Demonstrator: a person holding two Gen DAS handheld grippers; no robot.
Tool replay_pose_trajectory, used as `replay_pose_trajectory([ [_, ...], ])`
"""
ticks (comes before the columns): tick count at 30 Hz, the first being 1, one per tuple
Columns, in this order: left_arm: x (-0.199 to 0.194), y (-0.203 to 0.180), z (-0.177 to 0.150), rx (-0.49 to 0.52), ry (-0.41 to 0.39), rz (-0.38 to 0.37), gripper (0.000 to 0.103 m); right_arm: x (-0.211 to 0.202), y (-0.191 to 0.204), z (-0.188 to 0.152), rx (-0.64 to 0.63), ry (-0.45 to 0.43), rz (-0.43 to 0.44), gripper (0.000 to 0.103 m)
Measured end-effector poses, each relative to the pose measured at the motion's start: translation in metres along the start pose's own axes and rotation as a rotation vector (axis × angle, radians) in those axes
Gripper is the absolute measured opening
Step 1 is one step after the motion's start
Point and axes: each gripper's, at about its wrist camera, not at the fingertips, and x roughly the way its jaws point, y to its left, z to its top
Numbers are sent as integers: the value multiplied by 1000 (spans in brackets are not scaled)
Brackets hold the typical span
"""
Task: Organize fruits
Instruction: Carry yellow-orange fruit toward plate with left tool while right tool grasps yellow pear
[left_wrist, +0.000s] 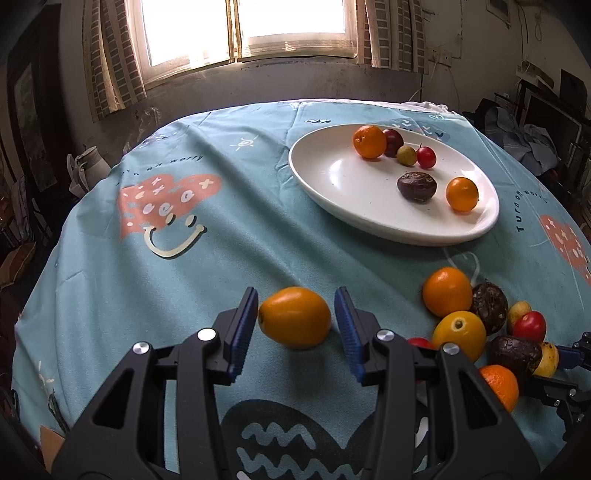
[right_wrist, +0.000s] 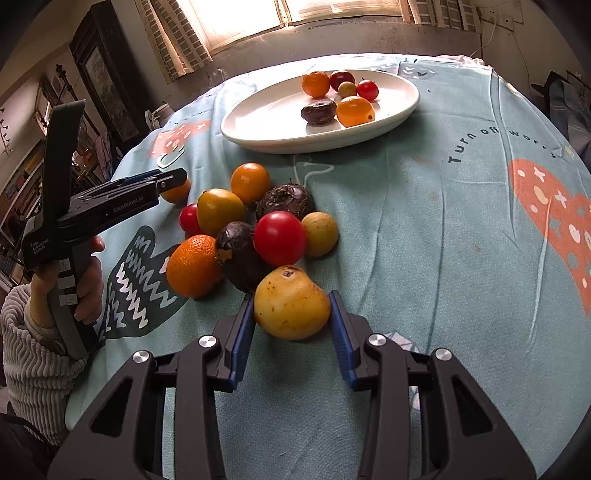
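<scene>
Black tong arms fill the bottom of the left wrist view, cutting off the dark print on the tablecloth (left_wrist: 229, 251). Between the blue pads of the left gripper (left_wrist: 295, 325) sits an orange oval fruit (left_wrist: 294, 317); the left pad meets its end, a thin gap shows at the right pad, so the jaws stand open around it. Right of them lies the fruit pile (left_wrist: 480, 325), partly hidden by the tong arm, with the right gripper (left_wrist: 565, 360) barely in frame. Beyond, the white plate (left_wrist: 332, 177) holds six fruits.

From the right wrist view, the right gripper's pads bracket a speckled yellow fruit (right_wrist: 291, 302) on both sides, apparently touching; whether they actually clamp it is unclear. It rests against the pile. At left, the left gripper's jaws largely hide the orange oval fruit.
</scene>
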Motion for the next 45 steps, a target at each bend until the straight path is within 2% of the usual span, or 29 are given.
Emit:
replay_pose_trajectory([
  [7, 3, 2, -1, -1, 7, 0, 44, -6, -4, 1, 22, -27, 25, 38],
  [11, 13, 4, -3, -4, 45, 8, 54, -5, -4, 2, 22, -22, 23, 38],
  [16, 22, 8, -6, -11, 83, 4, 55, -5, -4, 1, 22, -21, 23, 38],
  [18, 22, 16, -9, -47, 102, -11, 51, -5, -4, 1, 24, -20, 24, 38],
  [20, 18, 26, -13, -96, 115, -40, 41, -5, -5, 1, 25, -21, 24, 38],
  [23, 15, 34, -16, -142, 120, -81, 41, -6, -4, 1, 20, -24, 24, 38],
  [27, 12, 34, -15, -147, 105, -69, 41, -8, -4, 1, 20, -33, 24, 38],
  [31, -5, 33, -7, -155, 30, -53, 41, -23, -8, 4, 37, -112, 28, 38],
  [35, -18, 15, 23, -112, -20, -79, 41, -44, -18, 39, 79, -168, 49, 38],
  [39, -13, -15, 63, -53, -56, -81, 41, -57, -25, 100, 89, -239, -8, 38],
  [42, 6, -33, 81, -49, -53, -85, 41, -36, -34, 136, 131, -247, -29, 38],
  [45, 32, -42, 86, -47, -28, -80, 41, 2, -45, 157, 166, -230, -50, 38],
])
